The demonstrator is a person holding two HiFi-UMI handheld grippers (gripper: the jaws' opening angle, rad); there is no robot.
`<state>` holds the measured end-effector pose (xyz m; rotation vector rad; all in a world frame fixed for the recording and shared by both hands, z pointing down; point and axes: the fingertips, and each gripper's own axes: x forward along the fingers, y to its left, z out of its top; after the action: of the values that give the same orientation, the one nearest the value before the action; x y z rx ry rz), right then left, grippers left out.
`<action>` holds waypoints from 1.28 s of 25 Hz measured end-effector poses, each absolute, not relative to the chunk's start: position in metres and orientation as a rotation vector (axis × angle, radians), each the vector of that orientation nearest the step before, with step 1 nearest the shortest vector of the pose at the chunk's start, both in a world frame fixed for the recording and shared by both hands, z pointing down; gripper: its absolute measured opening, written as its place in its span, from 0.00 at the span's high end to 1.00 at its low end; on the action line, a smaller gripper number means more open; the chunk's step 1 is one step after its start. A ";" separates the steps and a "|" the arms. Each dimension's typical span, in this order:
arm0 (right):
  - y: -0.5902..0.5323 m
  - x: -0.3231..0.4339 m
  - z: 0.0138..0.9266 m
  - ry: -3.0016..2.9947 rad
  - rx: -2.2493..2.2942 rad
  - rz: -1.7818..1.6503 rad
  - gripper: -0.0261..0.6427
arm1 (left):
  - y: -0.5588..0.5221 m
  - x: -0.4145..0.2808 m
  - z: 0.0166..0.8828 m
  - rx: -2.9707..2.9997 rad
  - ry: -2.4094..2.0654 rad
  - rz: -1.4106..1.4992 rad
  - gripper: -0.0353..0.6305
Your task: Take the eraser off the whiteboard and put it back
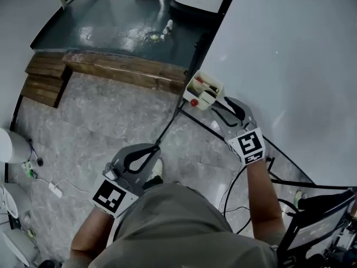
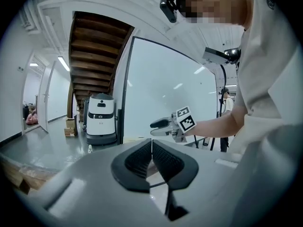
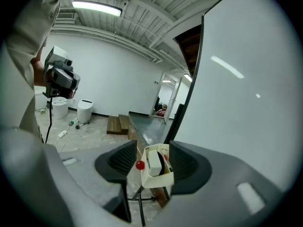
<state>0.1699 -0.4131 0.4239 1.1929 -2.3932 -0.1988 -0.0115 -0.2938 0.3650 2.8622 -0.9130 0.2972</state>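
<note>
right gripper [image 3: 154, 148] jaws wide apart, pinching nothing; white tray [image 3: 156, 178] shows through the gap, eraser [image 3: 154, 163] sitting inside; whiteboard [image 3: 246, 103] off to the right

Cool, even indoor light, bright enough. Right gripper view: long white ceiling tube lamp [image 3: 97, 7] upper left, bright streaks reflected on the glossy white whiteboard panel [image 3: 227, 67]. Head view: sheen on the dark green polished floor [image 1: 111, 32] at top, shadows soft. Both gripper views are fisheye-bent with black corners, and the close foreground at the bottom is soft.
</note>
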 end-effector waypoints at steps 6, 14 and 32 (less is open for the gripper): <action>-0.326 0.180 0.392 -2.450 1.246 -0.168 0.66 | -0.249 0.000 0.350 2.871 -0.957 0.316 0.93; -0.202 0.171 0.392 -2.520 1.288 -0.011 0.66 | -0.157 -0.016 0.338 2.857 -1.042 0.411 0.93; -0.041 0.101 0.388 -2.411 1.473 0.045 0.67 | -0.030 -0.081 0.328 3.007 -0.760 0.291 0.91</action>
<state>0.1008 -0.0413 0.3882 1.4728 -2.4111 0.0446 -0.0814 -0.0296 0.3275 3.0075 -0.7600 0.2911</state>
